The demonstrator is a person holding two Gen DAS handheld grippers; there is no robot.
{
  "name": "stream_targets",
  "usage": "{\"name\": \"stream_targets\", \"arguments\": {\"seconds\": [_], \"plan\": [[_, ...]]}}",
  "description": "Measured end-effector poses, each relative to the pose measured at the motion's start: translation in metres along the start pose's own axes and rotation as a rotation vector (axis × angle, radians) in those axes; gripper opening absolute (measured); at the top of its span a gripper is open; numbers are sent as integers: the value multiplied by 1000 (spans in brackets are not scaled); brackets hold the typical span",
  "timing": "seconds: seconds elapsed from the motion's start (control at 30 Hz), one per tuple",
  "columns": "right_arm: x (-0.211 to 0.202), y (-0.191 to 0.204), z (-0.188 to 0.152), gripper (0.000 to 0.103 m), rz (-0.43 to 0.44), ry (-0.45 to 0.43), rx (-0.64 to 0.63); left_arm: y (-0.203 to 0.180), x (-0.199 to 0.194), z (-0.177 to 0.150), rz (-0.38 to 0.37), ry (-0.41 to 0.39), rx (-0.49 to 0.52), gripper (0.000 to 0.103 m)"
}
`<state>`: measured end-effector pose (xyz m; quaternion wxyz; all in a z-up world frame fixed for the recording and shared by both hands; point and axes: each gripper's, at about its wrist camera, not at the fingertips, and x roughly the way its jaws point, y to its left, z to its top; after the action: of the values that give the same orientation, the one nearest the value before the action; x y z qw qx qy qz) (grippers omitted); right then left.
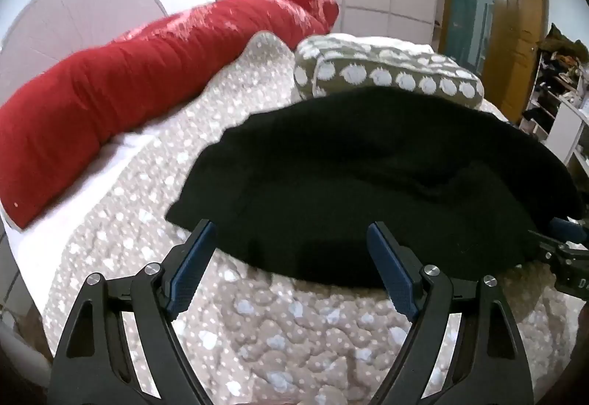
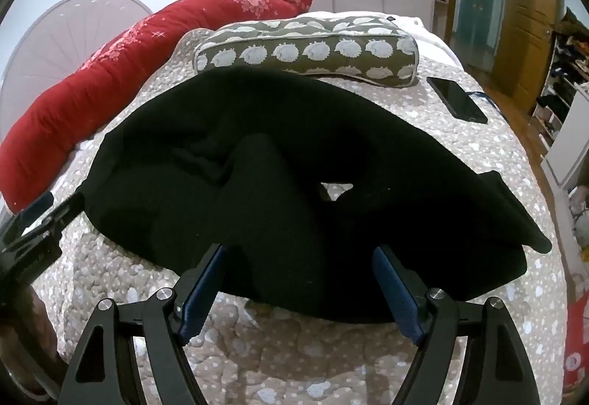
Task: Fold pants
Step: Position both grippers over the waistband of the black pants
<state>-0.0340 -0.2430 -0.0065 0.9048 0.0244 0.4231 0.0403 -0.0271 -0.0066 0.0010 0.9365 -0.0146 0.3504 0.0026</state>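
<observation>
Black pants (image 1: 368, 177) lie folded and rumpled across the spotted bedspread (image 1: 257, 331), also in the right wrist view (image 2: 294, 166), where a small gap in the folds shows the bedspread. My left gripper (image 1: 291, 232) is open and empty, its blue pads at the pants' near edge. My right gripper (image 2: 298, 254) is open and empty, its fingertips at the near edge of the pants. The right gripper shows at the right edge of the left wrist view (image 1: 563, 239); the left gripper shows at the left edge of the right wrist view (image 2: 40, 213).
A red bolster (image 1: 129, 81) lies along the left of the bed. An olive pillow with white prints (image 2: 305, 48) sits behind the pants. A black phone (image 2: 456, 98) lies at the right of the bed. Shelves (image 2: 563, 81) and a wooden door stand to the right.
</observation>
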Motion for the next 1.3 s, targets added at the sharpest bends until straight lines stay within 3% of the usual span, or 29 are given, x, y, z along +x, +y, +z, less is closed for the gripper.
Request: {"name": "stream_targets", "arguments": {"seconds": [0.27,0.47,1.03,1.3], "plan": [[2,1,1,79,4,9,-2,9,21,0,-88,186,-81,84],[3,1,0,79,3,10,3,16,31,-2,-137,281,-137,84],[10,1,1,79,3,16,-1,27,33,2,-115,275,-135,84],[40,-38,23,79,44,48,117,43,49,17,-44,265,-139,84]]}}
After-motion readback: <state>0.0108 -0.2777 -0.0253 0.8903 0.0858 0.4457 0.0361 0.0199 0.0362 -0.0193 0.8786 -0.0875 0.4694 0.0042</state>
